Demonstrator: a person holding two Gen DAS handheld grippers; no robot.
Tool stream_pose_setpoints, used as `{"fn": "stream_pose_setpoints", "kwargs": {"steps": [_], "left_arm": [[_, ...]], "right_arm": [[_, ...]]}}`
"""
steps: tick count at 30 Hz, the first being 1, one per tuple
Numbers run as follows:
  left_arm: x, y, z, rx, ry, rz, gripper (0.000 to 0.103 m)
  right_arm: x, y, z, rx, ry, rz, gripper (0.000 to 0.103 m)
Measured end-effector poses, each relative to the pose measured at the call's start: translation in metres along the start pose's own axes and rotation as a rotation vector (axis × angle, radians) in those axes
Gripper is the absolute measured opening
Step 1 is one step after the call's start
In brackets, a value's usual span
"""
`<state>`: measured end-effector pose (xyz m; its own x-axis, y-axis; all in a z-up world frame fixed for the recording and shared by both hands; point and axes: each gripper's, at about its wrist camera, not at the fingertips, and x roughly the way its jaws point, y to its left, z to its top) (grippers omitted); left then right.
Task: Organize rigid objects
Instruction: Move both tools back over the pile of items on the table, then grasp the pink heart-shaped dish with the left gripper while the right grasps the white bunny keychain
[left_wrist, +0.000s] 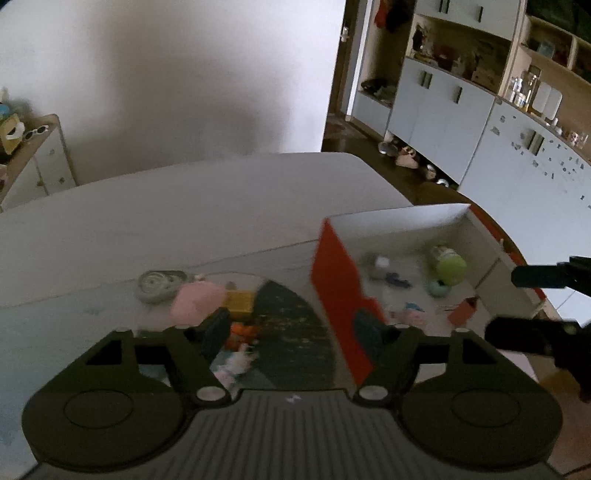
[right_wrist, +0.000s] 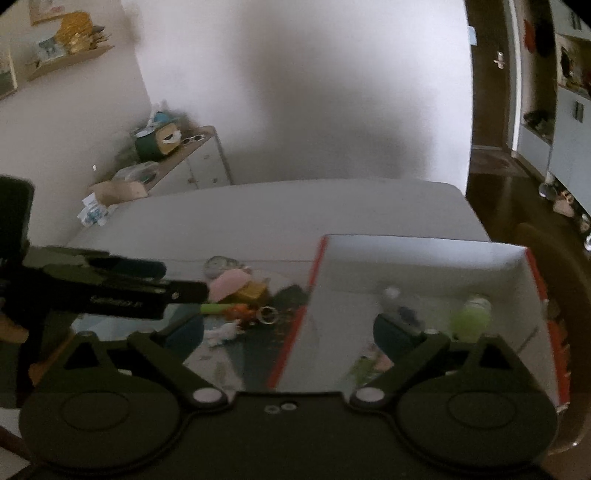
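Observation:
A white box with red outer walls (left_wrist: 332, 291) (right_wrist: 424, 258) stands on the table at the right. In it lie a green-capped jar (left_wrist: 448, 264) (right_wrist: 471, 314), a teal ring (left_wrist: 439, 288) and small bits. Left of the box lie a pink item (left_wrist: 197, 301) (right_wrist: 229, 282), a yellow block (left_wrist: 240, 300) (right_wrist: 255, 291), a round grey tin (left_wrist: 157, 283) (right_wrist: 219, 265), an orange toy (left_wrist: 242, 330) (right_wrist: 240, 312) and a metal ring (right_wrist: 267, 315). My left gripper (left_wrist: 291, 334) is open above this pile. My right gripper (right_wrist: 291, 332) is open above the box's left wall.
The items lie on a dark mat (left_wrist: 288, 325) on a white table (left_wrist: 203, 206). A low cabinet (right_wrist: 199, 162) with clutter stands at the far left by the wall. Cupboards (left_wrist: 443, 107) and shoes on the floor (left_wrist: 402, 153) are at the right.

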<state>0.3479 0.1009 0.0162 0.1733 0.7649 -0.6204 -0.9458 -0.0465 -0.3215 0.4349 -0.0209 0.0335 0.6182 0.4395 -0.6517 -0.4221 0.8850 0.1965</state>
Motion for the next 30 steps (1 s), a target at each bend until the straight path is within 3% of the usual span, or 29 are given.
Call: {"fn": "stream_pose_setpoints", "kwargs": {"steps": [18, 30], "left_arm": [[0.019, 0.104, -0.004, -0.054, -0.068, 0.039, 0.088], [0.064, 0.145, -0.015, -0.125, -0.028, 0.069, 0.088]], "right_arm": [[0.079, 0.103, -0.014, -0.038, 0.098, -0.010, 0.098], [0.145, 0.117, -0.029, -0.061, 0.158, -0.069, 0.090]]}}
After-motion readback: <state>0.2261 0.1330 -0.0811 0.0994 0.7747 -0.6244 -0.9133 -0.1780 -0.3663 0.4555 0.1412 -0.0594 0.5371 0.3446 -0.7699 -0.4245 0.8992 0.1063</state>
